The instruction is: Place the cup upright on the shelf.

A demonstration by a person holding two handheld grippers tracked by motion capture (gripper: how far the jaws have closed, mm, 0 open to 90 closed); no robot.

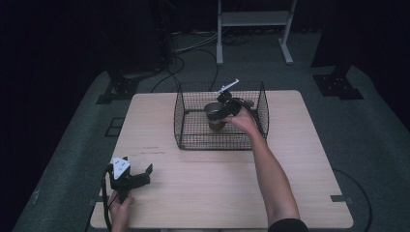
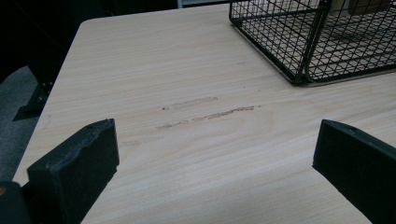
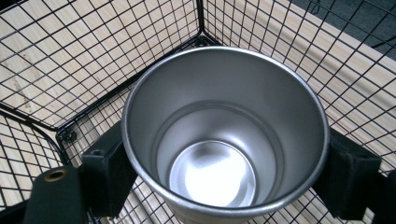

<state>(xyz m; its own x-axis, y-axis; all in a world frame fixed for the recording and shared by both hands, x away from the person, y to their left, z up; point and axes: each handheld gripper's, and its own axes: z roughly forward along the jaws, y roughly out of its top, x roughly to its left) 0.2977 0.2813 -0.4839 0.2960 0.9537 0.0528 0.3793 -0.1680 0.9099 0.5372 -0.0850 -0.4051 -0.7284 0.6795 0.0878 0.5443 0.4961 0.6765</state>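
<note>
Right gripper (image 1: pixel 218 112): it is seen reached into the black wire-mesh basket (image 1: pixel 193 142), with its two black jaws set against opposite sides of the shiny round steel cup (image 3: pixel 224 140); the jaws are spread just as wide as the cup and the cup is gripped between them.

Steel cup: it is held upright between the right gripper's jaws, mouth up and empty, with the bright bottom seen down the inside; it is placed inside the basket, with a basket corner seen just beyond it in the right gripper view.

Wire-mesh basket: it is stood on the pale wooden table (image 1: pixel 217 188), around the right gripper and the cup, with mesh seen on all sides of them.

Left gripper (image 1: pixel 138 176): it is held low over the near left part of the table, well apart from the basket; its jaws are spread wide and nothing is held between them.

Table ahead of the left gripper: faint scuff marks (image 2: pixel 205 114) are seen on the wood (image 2: pixel 154 60) beyond the jaws, and a basket corner (image 2: pixel 299 79) is seen farther off to the upper right.
</note>
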